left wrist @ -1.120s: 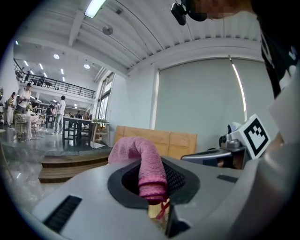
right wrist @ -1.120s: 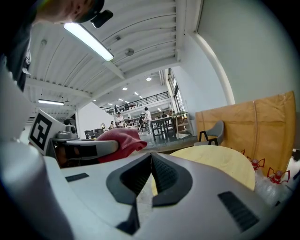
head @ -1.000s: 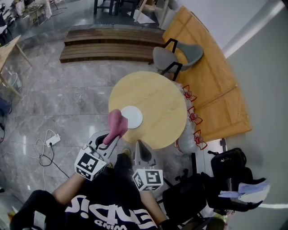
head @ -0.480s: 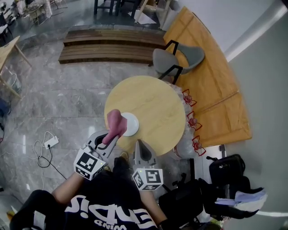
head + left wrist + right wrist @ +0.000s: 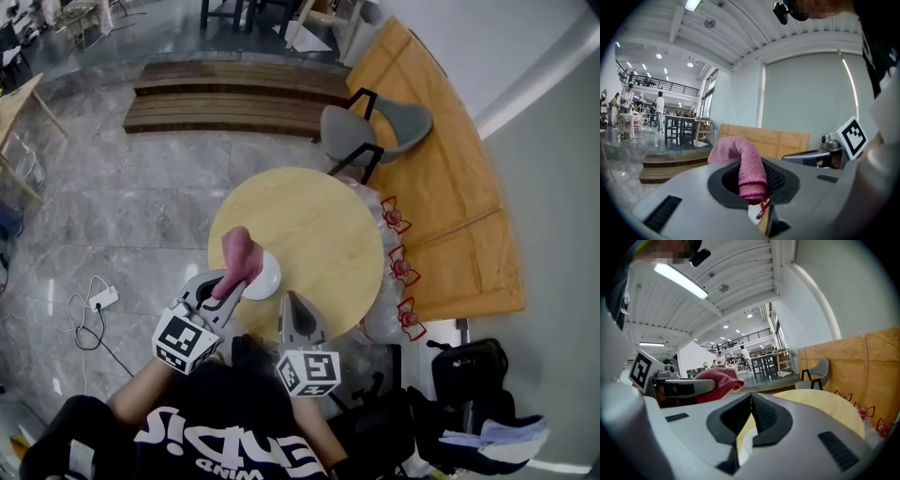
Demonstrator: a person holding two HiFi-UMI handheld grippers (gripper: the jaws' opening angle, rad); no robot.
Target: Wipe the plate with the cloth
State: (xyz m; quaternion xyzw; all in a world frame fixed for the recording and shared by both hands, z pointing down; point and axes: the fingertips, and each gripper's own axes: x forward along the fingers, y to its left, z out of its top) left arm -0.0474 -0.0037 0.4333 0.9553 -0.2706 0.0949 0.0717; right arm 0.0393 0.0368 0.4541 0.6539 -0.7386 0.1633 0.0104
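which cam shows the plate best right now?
Head view: the white plate sits on the round table, its left part covered by the pink cloth held in the left gripper. Both gripper views show only a pale sliver of it below their jaws.

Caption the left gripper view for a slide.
Left gripper shut on the pink cloth, raised before wooden panels, the right gripper alongside.

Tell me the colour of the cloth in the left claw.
Pink. The pink knitted cloth shows best in the left gripper view.
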